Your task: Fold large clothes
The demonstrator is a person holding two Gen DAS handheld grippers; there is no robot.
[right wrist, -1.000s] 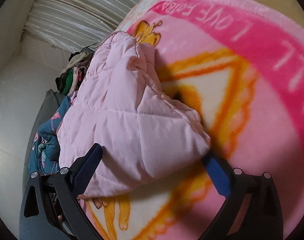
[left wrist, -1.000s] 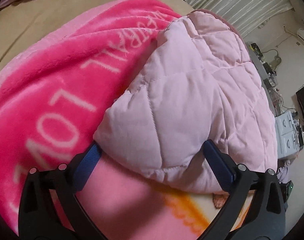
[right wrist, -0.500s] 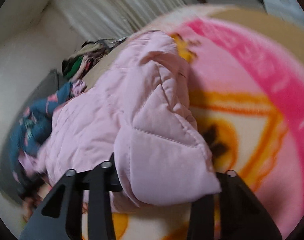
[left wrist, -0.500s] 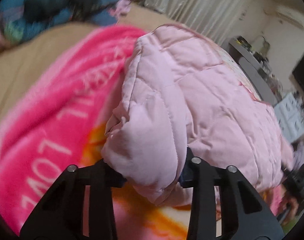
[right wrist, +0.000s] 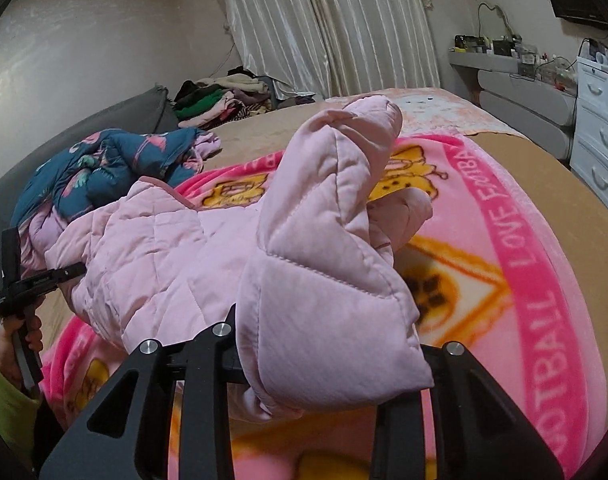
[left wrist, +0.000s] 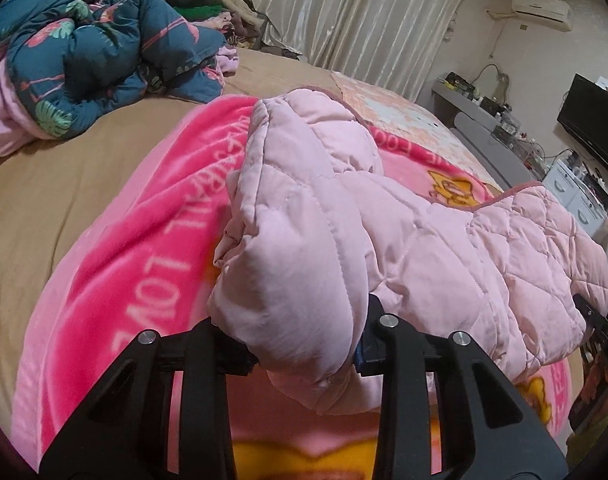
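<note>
I am clamping my left gripper (left wrist: 304, 354) on a bunched end of the pink quilted jacket (left wrist: 403, 240), and my right gripper (right wrist: 327, 364) is pinching another padded end of it. The jacket is draping between them above the pink printed blanket (left wrist: 144, 248) covering the bed (left wrist: 44, 200). Farther back, a dark floral quilt (left wrist: 84, 52) is lying crumpled beside piled clothes (right wrist: 220, 104) near the curtain (right wrist: 323, 28).

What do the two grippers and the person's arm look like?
Both the left gripper and the right gripper are matte black angular frames with triangular cutouts and silver screw heads. The left shows a blue pad. In the right view, a hand in a lime-green sleeve grips a black handle with small white lettering.
</note>
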